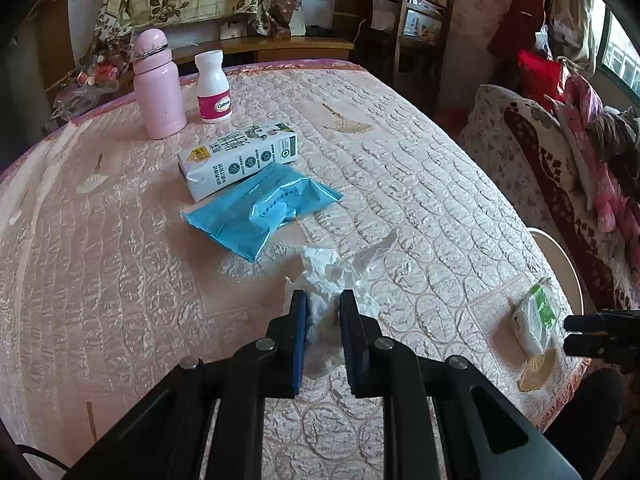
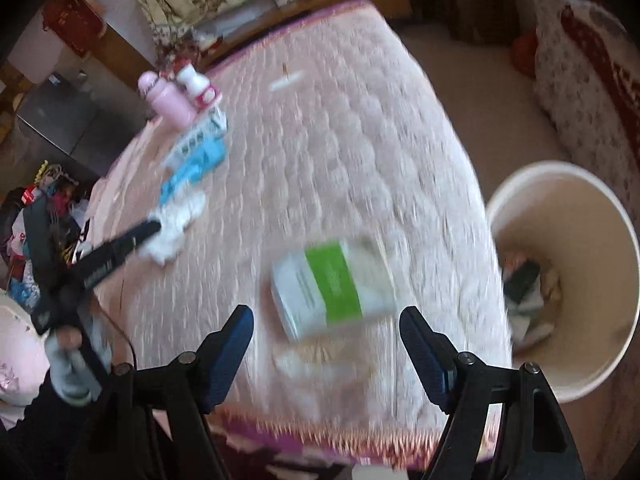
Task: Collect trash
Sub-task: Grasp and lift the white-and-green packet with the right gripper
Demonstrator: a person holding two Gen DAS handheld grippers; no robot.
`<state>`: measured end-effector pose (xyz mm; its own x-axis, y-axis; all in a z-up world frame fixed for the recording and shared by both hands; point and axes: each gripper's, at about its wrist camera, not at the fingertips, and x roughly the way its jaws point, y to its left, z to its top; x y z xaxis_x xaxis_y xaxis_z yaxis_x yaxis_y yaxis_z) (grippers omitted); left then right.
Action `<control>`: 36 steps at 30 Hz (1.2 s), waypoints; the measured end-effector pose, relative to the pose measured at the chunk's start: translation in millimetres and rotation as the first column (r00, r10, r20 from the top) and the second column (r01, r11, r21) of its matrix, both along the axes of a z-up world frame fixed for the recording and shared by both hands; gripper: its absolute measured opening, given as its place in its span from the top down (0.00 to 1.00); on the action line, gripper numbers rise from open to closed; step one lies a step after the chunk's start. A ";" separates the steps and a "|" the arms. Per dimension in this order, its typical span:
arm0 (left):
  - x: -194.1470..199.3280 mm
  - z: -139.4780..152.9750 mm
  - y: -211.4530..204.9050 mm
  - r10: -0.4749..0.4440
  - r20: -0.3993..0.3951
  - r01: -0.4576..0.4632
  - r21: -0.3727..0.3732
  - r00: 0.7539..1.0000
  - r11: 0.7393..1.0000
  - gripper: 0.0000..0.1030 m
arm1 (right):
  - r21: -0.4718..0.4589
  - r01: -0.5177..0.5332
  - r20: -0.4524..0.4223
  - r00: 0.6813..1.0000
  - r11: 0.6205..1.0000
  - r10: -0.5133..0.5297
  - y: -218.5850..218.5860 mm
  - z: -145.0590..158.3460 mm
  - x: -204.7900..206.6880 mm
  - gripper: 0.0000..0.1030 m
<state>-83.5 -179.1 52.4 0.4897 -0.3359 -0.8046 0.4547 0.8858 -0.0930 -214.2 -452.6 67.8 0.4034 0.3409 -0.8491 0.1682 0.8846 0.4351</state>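
While clamped, crumpled tissue sits between left tool pads — gripped.

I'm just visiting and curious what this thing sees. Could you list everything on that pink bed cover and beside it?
flask: one, pink, far corner, upright
pill bottle: one, white, beside flask
milk carton: one, white, lying flat
plastic wrapper: one, blue, against carton
crumpled tissue: one, white, pinched in left tongs
tissue pack: one, white-green, near edge
bin: one, cream, on floor, holds some trash
left tongs: shut on tissue
right tongs: open, above pack
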 end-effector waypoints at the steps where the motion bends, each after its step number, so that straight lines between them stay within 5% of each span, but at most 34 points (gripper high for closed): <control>1: -0.8 -0.3 0.4 -0.001 -0.001 0.001 -0.001 1.000 1.000 0.83 | 0.006 -0.001 -0.009 1.000 1.000 0.001 0.6 -3.9 2.1 0.24; 10: -3.6 3.5 9.5 0.025 -0.013 -0.025 -0.012 1.000 1.000 0.83 | -0.088 -0.023 0.129 0.991 0.996 0.034 46.2 2.2 81.7 0.24; 16: -10.9 5.5 5.0 -0.006 0.001 0.006 -0.017 1.000 1.000 0.83 | -0.301 -0.048 0.157 0.983 0.953 0.099 68.5 16.0 59.7 0.24; 24: -14.8 3.4 3.7 -0.007 -0.011 0.007 -0.021 1.000 1.000 0.83 | -0.339 -0.161 0.124 0.969 0.927 0.213 59.0 17.5 36.6 0.24; 29: -16.7 4.2 2.4 -0.008 -0.012 0.008 -0.016 1.000 1.000 0.83 | -0.426 -0.274 0.117 0.928 0.862 0.353 68.9 15.8 36.2 0.24; 36: -17.4 3.0 -3.0 -0.008 -0.021 0.008 -0.009 1.000 1.000 0.83 | -0.496 -0.484 -0.012 0.834 0.721 0.552 77.5 -4.2 52.8 0.23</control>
<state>-101.0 -182.1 55.4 0.4702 -0.3465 -0.8117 0.4593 0.8814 -0.1102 -161.4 -375.1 63.6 0.3960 0.1121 -0.9114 -0.4034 0.9129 -0.0630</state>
